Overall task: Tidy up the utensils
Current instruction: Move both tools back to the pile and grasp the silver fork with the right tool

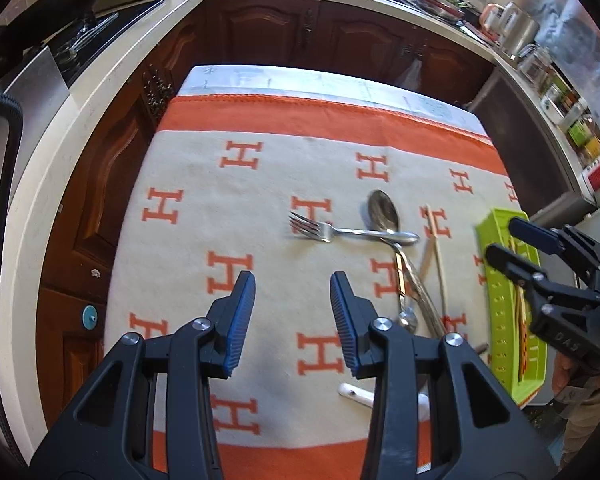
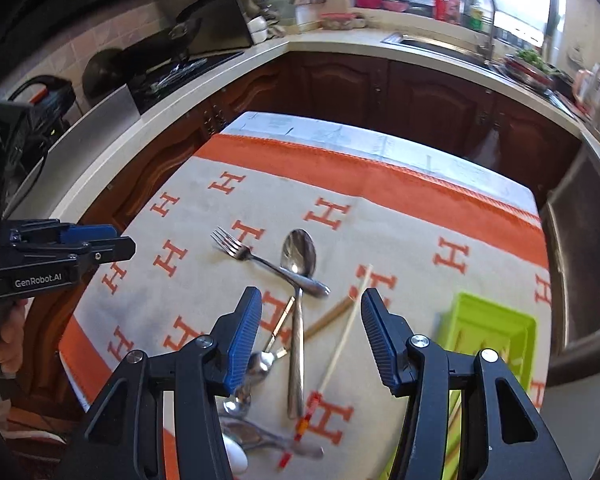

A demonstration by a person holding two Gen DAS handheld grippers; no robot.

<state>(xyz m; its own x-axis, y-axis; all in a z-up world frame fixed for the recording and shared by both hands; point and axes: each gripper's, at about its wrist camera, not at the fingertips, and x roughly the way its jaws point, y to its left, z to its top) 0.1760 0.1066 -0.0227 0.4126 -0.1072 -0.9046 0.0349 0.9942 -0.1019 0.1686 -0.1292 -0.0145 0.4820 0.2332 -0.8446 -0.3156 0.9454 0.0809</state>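
A steel fork [image 1: 332,231] [image 2: 260,261] and a large steel spoon [image 1: 384,212] [image 2: 298,264] lie crossed on the white-and-orange tablecloth [image 1: 240,208]. Loose chopsticks [image 1: 436,252] [image 2: 342,340] and smaller spoons [image 1: 407,317] [image 2: 256,364] lie beside them. A lime green tray [image 1: 500,312] [image 2: 488,326] sits at the table's right edge and holds chopsticks. My left gripper [image 1: 293,316] is open and empty above the cloth, left of the utensils; it shows in the right wrist view [image 2: 116,246]. My right gripper [image 2: 310,340] is open and empty over the utensils; it shows above the tray in the left wrist view [image 1: 504,240].
Dark wooden cabinets and a pale countertop [image 1: 100,92] wrap around the table. A stove [image 2: 172,72] is at the far left, a sink [image 2: 440,46] at the back. Jars and bottles [image 1: 572,120] stand on the right counter. A white ceramic spoon [image 1: 354,394] lies near the table's front.
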